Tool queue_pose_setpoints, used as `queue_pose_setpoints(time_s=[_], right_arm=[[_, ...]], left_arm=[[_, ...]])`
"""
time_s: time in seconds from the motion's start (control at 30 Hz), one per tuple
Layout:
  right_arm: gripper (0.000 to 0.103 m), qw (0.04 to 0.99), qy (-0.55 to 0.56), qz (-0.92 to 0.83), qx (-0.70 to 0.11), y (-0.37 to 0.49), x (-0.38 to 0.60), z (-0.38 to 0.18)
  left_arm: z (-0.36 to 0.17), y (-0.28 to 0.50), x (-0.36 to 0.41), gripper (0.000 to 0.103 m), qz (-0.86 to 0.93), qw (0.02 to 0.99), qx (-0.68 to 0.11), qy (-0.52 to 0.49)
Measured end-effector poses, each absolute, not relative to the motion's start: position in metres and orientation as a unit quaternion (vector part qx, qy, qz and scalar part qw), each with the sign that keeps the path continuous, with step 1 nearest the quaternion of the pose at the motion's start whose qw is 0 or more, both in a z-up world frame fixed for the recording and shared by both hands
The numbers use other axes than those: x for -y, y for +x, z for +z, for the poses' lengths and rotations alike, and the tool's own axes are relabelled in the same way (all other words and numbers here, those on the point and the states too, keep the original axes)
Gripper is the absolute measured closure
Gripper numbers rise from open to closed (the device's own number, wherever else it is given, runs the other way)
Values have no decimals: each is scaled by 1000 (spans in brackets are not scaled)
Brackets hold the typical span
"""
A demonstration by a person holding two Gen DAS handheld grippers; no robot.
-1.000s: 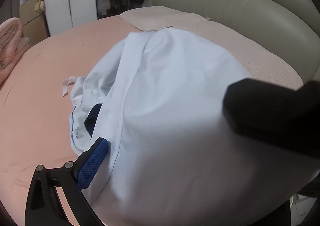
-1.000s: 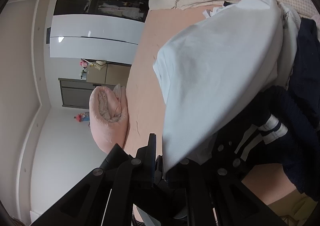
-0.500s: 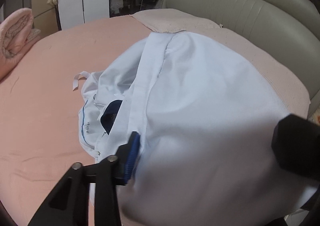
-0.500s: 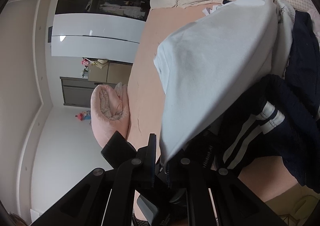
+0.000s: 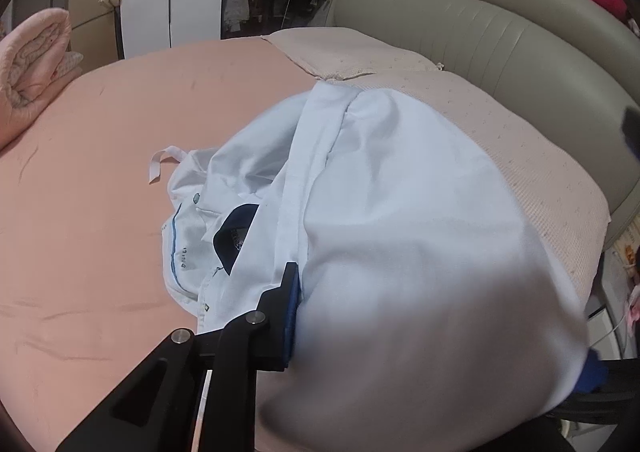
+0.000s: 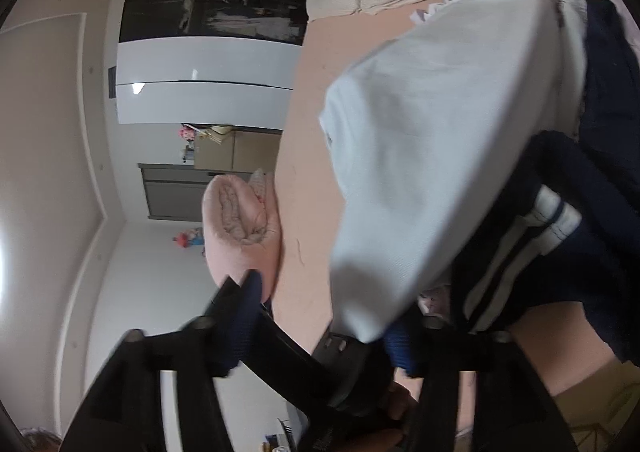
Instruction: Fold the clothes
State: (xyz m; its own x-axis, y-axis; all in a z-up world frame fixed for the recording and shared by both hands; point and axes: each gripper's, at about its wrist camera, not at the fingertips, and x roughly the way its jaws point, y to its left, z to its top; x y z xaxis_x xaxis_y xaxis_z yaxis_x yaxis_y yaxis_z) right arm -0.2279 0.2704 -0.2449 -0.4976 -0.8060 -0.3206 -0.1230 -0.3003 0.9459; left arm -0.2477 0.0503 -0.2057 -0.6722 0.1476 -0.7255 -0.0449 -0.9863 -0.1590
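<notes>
The pale shirt lies heaped near the bed's head edge, one end lifted. The left gripper has its jaws spread wide, cloth draped between them. The right gripper also stands open, the hem resting loosely inside, apparently unpinched.

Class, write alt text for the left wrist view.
A pale blue shirt lies heaped on a pink bed, with the left claw open around its near edge. A grey headboard curves behind.
</notes>
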Motion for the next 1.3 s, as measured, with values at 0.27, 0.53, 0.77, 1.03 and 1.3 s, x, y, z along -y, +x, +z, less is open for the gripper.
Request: queue_pose_setpoints(time_s=[0.27,0.53,0.77,1.03,1.3], right_arm=[[38,234,437,-661,563,-230,-270,-264],[38,227,394,-660,598,-248,-270,-261],[38,181,398,-691,575,-263,-270,-255],[50,162,394,-715,554,-262,-263,-254],[92,150,396,-723,547,-261,-261,-263]], left_arm=[[-185,-243,-44,89,921,59,58,-381],[-181,-242,-43,89,919,62,51,-386],[-177,-241,-37,89,921,62,59,-381],[-178,-244,-36,89,917,57,66,-389],[-175,-245,-31,89,917,58,68,-388]])
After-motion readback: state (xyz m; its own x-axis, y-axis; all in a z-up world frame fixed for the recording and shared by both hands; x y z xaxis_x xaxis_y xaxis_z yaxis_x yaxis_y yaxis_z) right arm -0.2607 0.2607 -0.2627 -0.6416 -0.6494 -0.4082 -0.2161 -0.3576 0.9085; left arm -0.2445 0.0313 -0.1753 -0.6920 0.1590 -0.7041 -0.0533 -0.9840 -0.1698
